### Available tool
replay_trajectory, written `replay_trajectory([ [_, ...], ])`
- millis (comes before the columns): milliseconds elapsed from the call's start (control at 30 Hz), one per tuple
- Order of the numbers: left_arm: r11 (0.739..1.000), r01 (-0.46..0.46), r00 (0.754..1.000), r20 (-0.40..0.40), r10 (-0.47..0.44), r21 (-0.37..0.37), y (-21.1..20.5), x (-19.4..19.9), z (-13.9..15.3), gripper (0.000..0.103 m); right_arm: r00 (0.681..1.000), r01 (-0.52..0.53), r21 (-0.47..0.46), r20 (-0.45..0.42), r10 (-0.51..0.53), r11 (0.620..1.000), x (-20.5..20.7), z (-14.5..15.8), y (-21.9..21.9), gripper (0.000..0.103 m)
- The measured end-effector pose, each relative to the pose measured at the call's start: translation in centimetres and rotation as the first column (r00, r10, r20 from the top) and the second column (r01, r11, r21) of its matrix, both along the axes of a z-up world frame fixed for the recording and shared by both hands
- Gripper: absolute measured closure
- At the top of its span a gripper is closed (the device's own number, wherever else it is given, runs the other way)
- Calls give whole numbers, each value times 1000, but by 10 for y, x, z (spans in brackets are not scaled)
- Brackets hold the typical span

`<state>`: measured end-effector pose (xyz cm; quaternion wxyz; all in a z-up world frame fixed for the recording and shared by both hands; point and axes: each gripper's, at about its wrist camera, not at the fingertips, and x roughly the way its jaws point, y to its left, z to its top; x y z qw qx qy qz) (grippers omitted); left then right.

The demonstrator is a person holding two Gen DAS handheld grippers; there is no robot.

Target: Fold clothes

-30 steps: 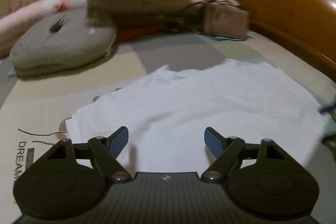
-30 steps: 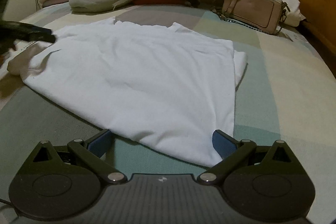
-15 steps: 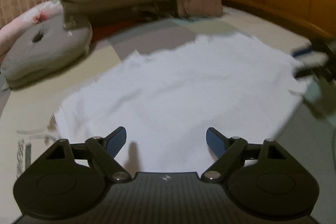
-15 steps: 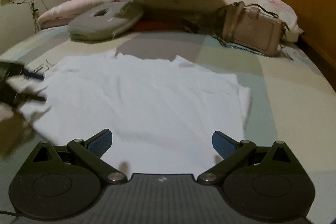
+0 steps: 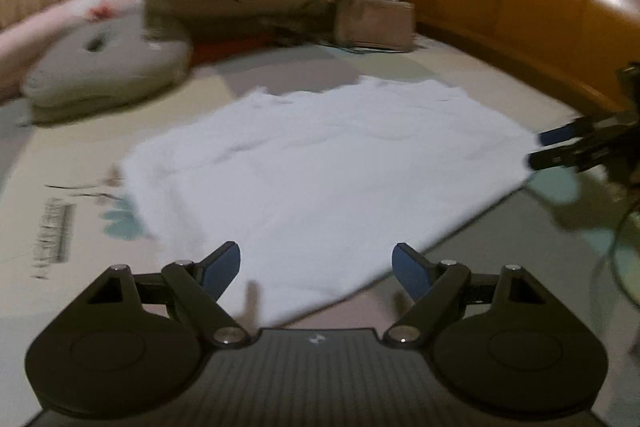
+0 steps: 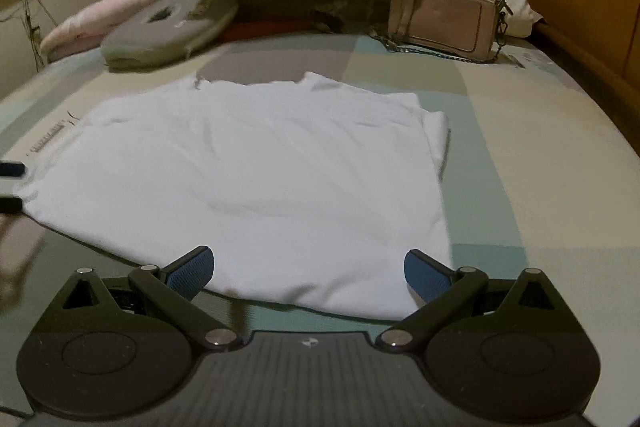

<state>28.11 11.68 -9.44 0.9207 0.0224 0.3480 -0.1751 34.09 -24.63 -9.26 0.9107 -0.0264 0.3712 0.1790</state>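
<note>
Cotton shirt flat; tongs spread

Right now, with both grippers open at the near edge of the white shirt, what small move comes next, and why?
Probably lower both and pinch the near hem. The white shirt lies flat on the bed, the left gripper and right gripper hover open at its near corners, and nothing is gripped yet, so a fold needs a hold first.
</note>
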Motion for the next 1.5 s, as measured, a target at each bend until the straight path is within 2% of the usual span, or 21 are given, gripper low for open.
replay_trajectory([
  [167, 999, -30, 996, -80, 28, -21, 3, -5, -22, 19, 999, -50, -57, -13, 49, 997, -17, -3, 16, 0],
  [267, 999, -33, 994, -101, 32, -7, 10, -14, -21, 19, 998, -54, -128, -42, 49, 990, -30, -10, 8, 0],
  [333, 998, -42, 994, -96, 47, 56, 10, -21, -16, 19, 997, -77, -209, -3, 78, 975, -33, -13, 17, 0],
  [400, 983, -33, 999, -24, 38, 179, -1, -28, -10, 19, 993, -95, -289, 34, 109, 953, -36, -15, 25, 0],
  [500, 940, 10, 996, 76, -38, 340, -27, -36, -2, 19, 983, -114, -407, 85, 161, 906, -40, -19, 37, 0],
  [600, 878, 63, 987, 103, -126, 475, -61, -28, -8, 19, 967, -122, -519, 128, 218, 846, -43, -22, 49, 0],
  [667, 805, 101, 971, 116, -207, 584, -85, -29, -16, 19, 954, -123, -590, 152, 259, 798, -46, -24, 57, 0],
  [733, 720, 125, 945, 138, -295, 683, -106, -32, -24, 19, 938, -118, -656, 172, 300, 745, -49, -27, 65, 0],
  [800, 641, 138, 917, 148, -371, 755, -123, -34, -29, 18, 909, -133, -714, 190, 372, 688, -48, -31, 79, 0],
  [833, 611, 141, 905, 149, -399, 779, -129, -33, -31, 18, 894, -138, -737, 195, 403, 662, -46, -32, 86, 0],
  [900, 574, 141, 887, 154, -434, 806, -140, -30, -33, 17, 872, -142, -761, 206, 444, 633, -43, -35, 96, 0],
  [1033, 530, 146, 858, 160, -488, 835, -161, -22, -37, 17, 841, -144, -778, 229, 490, 611, -34, -35, 114, 0],
  [1200, 529, 149, 836, 179, -519, 836, -177, -9, -42, 17, 828, -131, -737, 287, 482, 663, -32, -26, 126, 0],
  [1233, 530, 147, 834, 183, -520, 835, -178, -7, -42, 16, 829, -135, -736, 283, 483, 663, -31, -26, 125, 0],
  [1333, 537, 126, 846, 192, -498, 834, -171, -3, -40, 10, 831, -148, -753, 257, 493, 642, -32, -31, 123, 0],
  [1367, 525, 116, 851, 188, -490, 843, -165, -4, -40, 10, 831, -150, -770, 242, 500, 621, -32, -35, 120, 0],
  [1433, 488, 91, 859, 179, -479, 868, -150, -8, -40, 10, 831, -139, -781, 242, 500, 608, -33, -36, 107, 0],
  [1500, 464, 69, 882, 163, -441, 883, -130, -9, -41, 10, 842, -123, -791, 236, 484, 599, -33, -37, 92, 0],
])
